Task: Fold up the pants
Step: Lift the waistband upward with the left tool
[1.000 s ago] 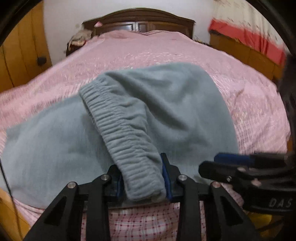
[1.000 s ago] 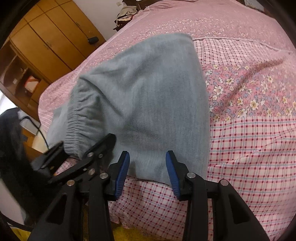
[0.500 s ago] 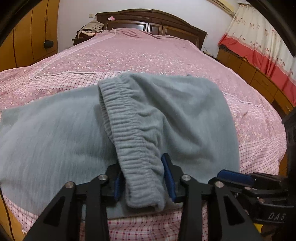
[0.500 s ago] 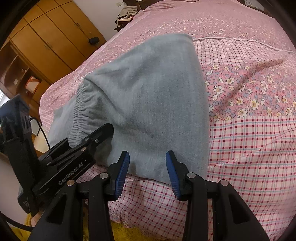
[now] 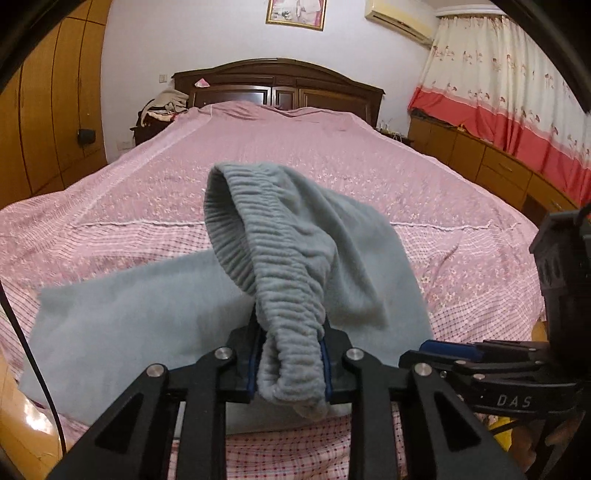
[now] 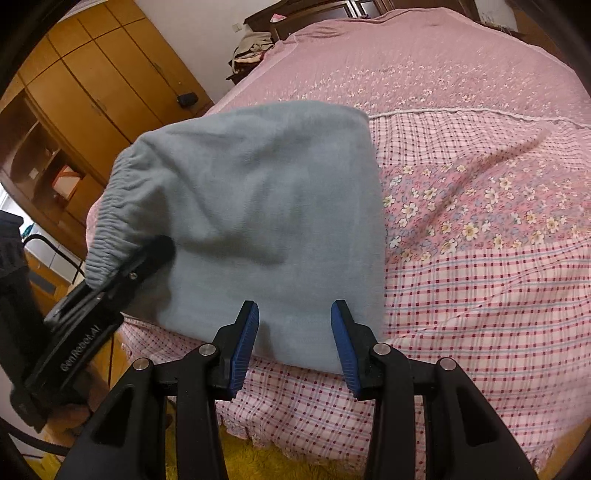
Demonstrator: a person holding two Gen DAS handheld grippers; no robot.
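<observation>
A brown wardrobe (image 5: 48, 110) stands at the far left, beside the big bed (image 5: 280, 147) with its pink cover. The grey pants (image 5: 122, 321) lie near the front edge of the bed, with one flat part spread out to the left. The left gripper (image 5: 288, 363) is squeezed tight on the stretchy waistband (image 5: 280, 280) and holds it up off the bed, so the band stands in a tall loop and the cloth hangs down from it. Behind the pants the bed cover is bare pink all the way to the dark headboard (image 5: 280, 79), so there is lots of room there. To the right sit low wooden drawers (image 5: 498, 166) under a red and cream curtain (image 5: 517, 92). The right gripper (image 6: 295, 334) has its blue pads (image 6: 245, 341) wide apart with nothing between them; it sits at the front edge of the pants, just above the cloth. Only the left view shows the picture on the wall (image 5: 296, 13). Only the right view shows the yellow rug (image 6: 277, 458) on the floor and the little flowers on the cover (image 6: 461, 206).
</observation>
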